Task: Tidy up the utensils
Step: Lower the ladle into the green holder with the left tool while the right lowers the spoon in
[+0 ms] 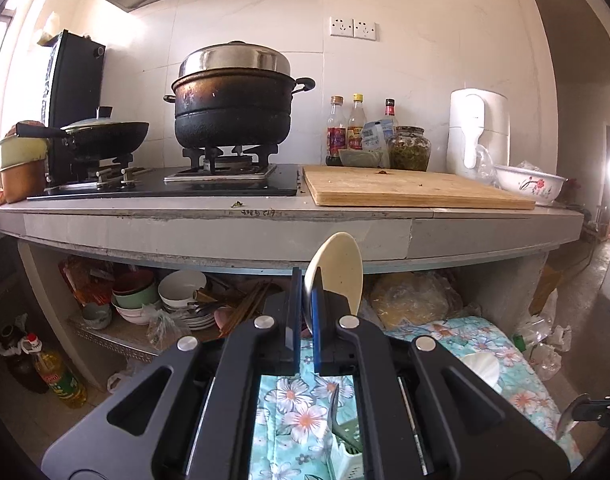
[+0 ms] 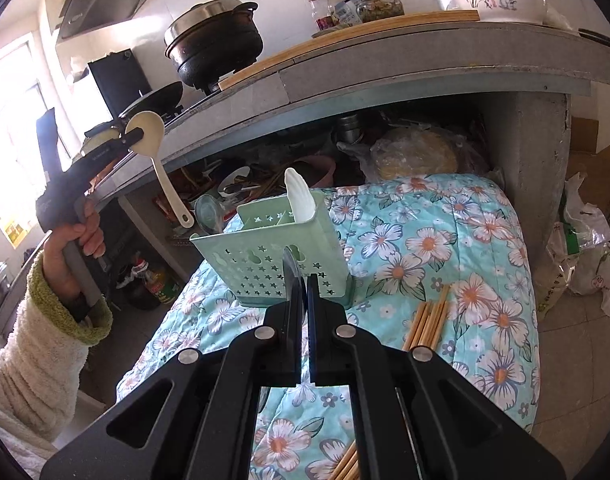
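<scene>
Holding the cream plastic ladle (image 2: pixel 152 148) by its bowl, my left claw (image 1: pixel 304 312) is clenched on it, the long handle dangling well above the flowered turquoise quilt (image 2: pixel 445 248). My right claw (image 2: pixel 305 292) is clamped on the thin edge of a shiny metal spoon (image 2: pixel 292 280), just in front of the mint-green plastic caddy (image 2: pixel 265 256).

To do this well, I would bring the ladle over the caddy, let its handle hang plumb, and lower it into a free compartment beside the ribbed white plastic scoop (image 2: pixel 299 196) standing there. The caddy looks light, its walls pierced with stars, and it sits on soft bedding, so I judge it could tip if nudged. The slick spoon may slip. The bundle of pale wooden chopsticks (image 2: pixel 427 322) lies on the quilt, not yet sorted.
</scene>
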The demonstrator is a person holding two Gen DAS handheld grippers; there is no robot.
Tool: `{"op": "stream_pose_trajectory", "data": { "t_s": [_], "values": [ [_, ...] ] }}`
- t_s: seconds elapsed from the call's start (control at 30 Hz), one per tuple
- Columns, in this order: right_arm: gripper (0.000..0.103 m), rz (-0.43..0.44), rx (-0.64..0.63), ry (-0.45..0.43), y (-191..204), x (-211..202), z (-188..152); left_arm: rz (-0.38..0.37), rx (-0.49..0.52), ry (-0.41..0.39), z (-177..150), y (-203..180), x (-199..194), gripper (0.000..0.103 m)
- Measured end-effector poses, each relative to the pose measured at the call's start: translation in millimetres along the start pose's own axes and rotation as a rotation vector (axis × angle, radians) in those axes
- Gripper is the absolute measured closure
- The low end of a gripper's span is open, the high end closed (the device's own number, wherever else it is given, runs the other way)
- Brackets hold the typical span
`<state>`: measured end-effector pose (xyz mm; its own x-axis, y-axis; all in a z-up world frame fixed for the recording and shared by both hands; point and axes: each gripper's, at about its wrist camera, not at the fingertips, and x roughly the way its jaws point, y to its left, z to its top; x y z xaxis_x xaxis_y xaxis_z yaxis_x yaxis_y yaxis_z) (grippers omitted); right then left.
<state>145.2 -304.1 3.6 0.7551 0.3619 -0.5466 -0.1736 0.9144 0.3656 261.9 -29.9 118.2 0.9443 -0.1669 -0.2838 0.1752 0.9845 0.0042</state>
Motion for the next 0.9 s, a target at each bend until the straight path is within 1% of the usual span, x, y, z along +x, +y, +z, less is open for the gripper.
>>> {"op": "stream_pose_trajectory", "data": {
  "t_s": [0.13, 0.43, 0.63, 0.9],
  "values": [
    [0.101, 0.006, 0.010, 0.006, -4, 1, -1, 0.029, 0.041, 0.014, -11, -6, 21, 0.100],
    [0.100, 0.018, 0.021, 0.019, -8, 5, -4, 0.038, 0.141, 0.029, -40, -23, 44, 0.100],
    [0.100, 0.022, 0.027, 0.026, -10, 6, -4, 0.019, 0.132, 0.081, -55, -21, 52, 0.100],
    [0.100, 0.020, 0.027, 0.030, -9, 8, -3, -0.048, 0.059, 0.158, -67, -9, 53, 0.099]
  ]
}}
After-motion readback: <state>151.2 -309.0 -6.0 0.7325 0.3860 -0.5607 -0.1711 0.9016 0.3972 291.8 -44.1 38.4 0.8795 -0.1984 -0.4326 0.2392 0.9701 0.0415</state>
